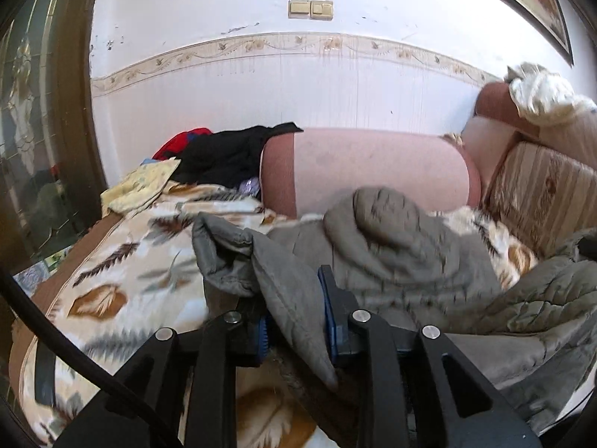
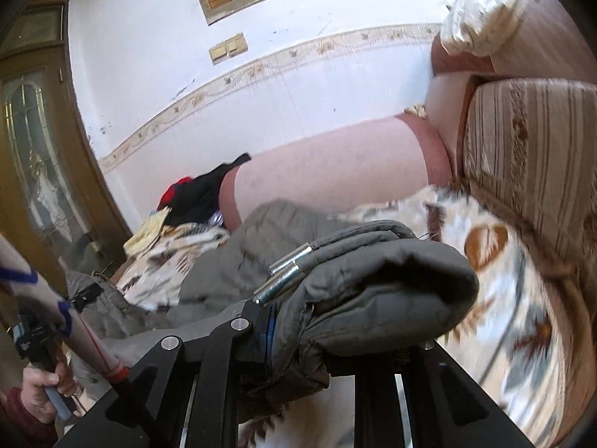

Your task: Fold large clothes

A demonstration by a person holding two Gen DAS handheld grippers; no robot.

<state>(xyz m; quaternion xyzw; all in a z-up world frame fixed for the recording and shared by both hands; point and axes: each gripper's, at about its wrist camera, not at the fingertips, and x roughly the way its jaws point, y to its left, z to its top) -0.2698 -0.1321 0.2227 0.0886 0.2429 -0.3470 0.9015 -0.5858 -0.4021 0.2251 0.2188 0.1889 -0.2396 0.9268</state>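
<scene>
L gripper (image 1: 294, 332): fingers pinched on grey quilted jacket (image 1: 391, 246) edge, low centre. R gripper (image 2: 298, 321): fingers clamped on a thick folded part by the metal cord tips (image 2: 287, 270). Prob. two-corner hold to lift & spread for folding. Jacket rumpled, bunched mid-frame over leaf-print blanket (image 1: 123, 261) on sofa (image 1: 373, 168).

A sofa (image 1: 365, 171) with a pink armrest carries a feather-patterned blanket (image 1: 123, 272), on which lie a grey quilted jacket (image 1: 391, 246), a yellow cloth (image 1: 141, 186) and dark clothes (image 1: 224, 153).
</scene>
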